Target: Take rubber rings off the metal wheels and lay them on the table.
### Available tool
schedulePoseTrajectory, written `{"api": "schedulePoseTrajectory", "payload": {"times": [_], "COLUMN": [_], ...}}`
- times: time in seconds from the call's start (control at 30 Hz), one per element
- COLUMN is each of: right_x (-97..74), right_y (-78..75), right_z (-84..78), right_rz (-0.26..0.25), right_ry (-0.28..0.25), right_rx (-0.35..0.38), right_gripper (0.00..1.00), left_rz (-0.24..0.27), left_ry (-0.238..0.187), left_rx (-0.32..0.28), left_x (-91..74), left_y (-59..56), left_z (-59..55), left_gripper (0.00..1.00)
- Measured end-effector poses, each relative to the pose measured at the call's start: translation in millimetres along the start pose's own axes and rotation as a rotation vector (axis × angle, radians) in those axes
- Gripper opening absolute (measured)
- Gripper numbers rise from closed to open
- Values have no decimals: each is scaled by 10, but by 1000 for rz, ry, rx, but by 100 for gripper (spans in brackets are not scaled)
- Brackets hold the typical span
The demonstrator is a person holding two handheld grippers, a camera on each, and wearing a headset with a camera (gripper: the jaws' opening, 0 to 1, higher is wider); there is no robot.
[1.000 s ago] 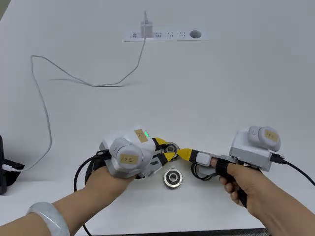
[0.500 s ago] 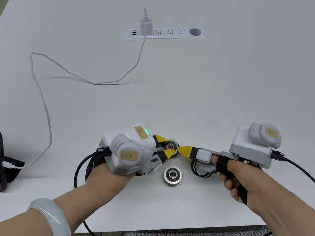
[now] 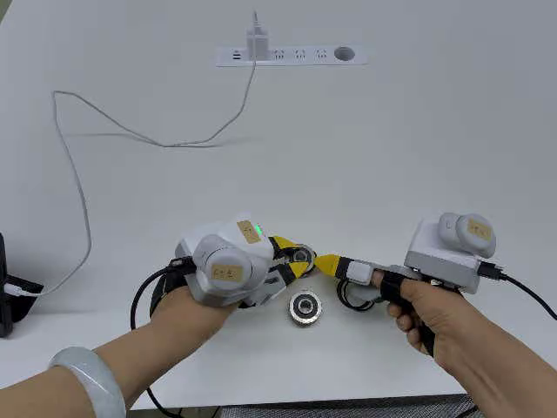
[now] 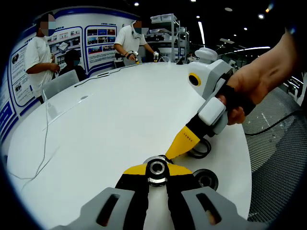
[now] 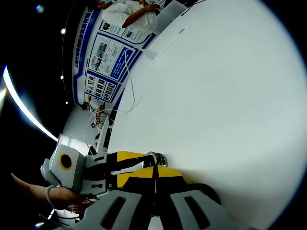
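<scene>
Clamping a metal wheel (image 3: 302, 255) between its yellow fingertips, the left gripper (image 3: 291, 261) sits low over the white table (image 3: 392, 157) in the head view. The right gripper (image 3: 327, 263) points its tip at that wheel from the opposite side and reaches its rim. A second wheel (image 3: 305, 307), dark-rimmed, lies flat on the table just short of both sets of tips. A loose black rubber ring (image 3: 351, 301) lies beneath the right gripper's fingers, behind their tips.

In the left gripper view, the gripper's own jaws are drawn in on the metal wheel (image 4: 157, 168), which sits right at the fingertips with its hub facing the camera. The right gripper (image 4: 181, 143) meets the wheel's far edge. The second wheel (image 4: 206, 178) rests just beside the right-hand finger, and the rubber ring (image 4: 200, 148) lies a little beyond it.

In the right gripper view, the gripper's own jaws are pressed together with only a thin seam between them. The metal wheel (image 5: 156, 158) stands just ahead of their tips. I cannot tell whether they pinch any rubber. The left gripper (image 5: 139, 165) comes in from the left, its fingers ending at the wheel.
</scene>
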State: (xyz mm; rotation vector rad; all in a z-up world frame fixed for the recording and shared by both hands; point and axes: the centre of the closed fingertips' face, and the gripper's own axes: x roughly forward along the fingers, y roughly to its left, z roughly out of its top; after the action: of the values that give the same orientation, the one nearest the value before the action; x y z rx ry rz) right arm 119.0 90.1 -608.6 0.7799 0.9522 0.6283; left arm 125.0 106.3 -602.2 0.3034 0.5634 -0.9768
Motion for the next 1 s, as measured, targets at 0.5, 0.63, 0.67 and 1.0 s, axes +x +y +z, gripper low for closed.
{"api": "schedulePoseTrajectory", "payload": {"times": [0.5, 0.63, 0.67, 1.0], "right_x": [18, 22, 24, 8], "right_y": [75, 108, 122, 177], "right_z": [13, 11, 10, -13], "right_rz": [18, 33, 38, 58], "right_ry": [-2, 2, 4, 19], "right_rx": [-13, -17, -18, -39], "right_gripper": [1, 1, 1, 1], "left_rz": [-3, -5, -5, -7], "left_ry": [3, 2, 2, 0], "left_rx": [2, 4, 4, 6], "left_x": [2, 1, 0, 3], "left_y": [1, -1, -2, -3], "left_z": [-1, -1, -2, -4], "left_gripper": [14, 14, 14, 14]}}
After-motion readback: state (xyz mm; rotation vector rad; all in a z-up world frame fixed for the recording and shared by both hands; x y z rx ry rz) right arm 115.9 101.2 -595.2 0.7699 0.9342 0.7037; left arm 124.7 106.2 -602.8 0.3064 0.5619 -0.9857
